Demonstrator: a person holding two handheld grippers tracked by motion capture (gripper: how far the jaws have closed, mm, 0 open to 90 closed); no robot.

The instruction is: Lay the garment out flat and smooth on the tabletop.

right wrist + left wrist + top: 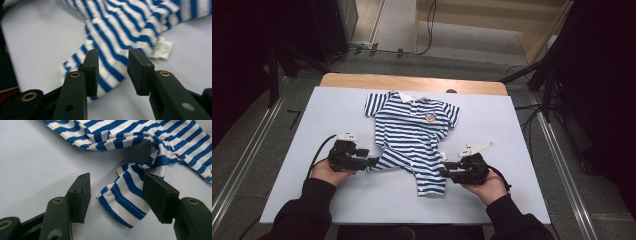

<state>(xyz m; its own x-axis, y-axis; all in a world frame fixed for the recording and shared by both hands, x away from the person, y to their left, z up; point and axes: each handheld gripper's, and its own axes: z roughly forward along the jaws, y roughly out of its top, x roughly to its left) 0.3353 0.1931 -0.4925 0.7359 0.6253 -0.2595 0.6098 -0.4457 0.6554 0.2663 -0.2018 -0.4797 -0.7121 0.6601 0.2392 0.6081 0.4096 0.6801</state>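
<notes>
Down at the near end of the striped romper [412, 137], that's where both my grippers sit right now. It's lying flat on the pale blue table cover [337, 115], collar pointing away from me, 2 little legs toward me.

My left gripper [373, 161] is at the left leg cuff [125, 197]. Jaws are spread fairly wide with the cuff lying between them, 1 pad just at the fabric's edge, the other still off it, so nothing is pinched.

My right gripper [444, 169] is at the edge of the other leg [110, 62], just beside the white care label [162, 48]. Jaws stand apart there, a narrower gap, cloth behind them but not clamped.

I'd say I'm at the grab-both-legs step, probably to fold or straighten the bottom half. Next I need both pads to close on the hems, single layer if possible, without dragging the body out of square.
</notes>
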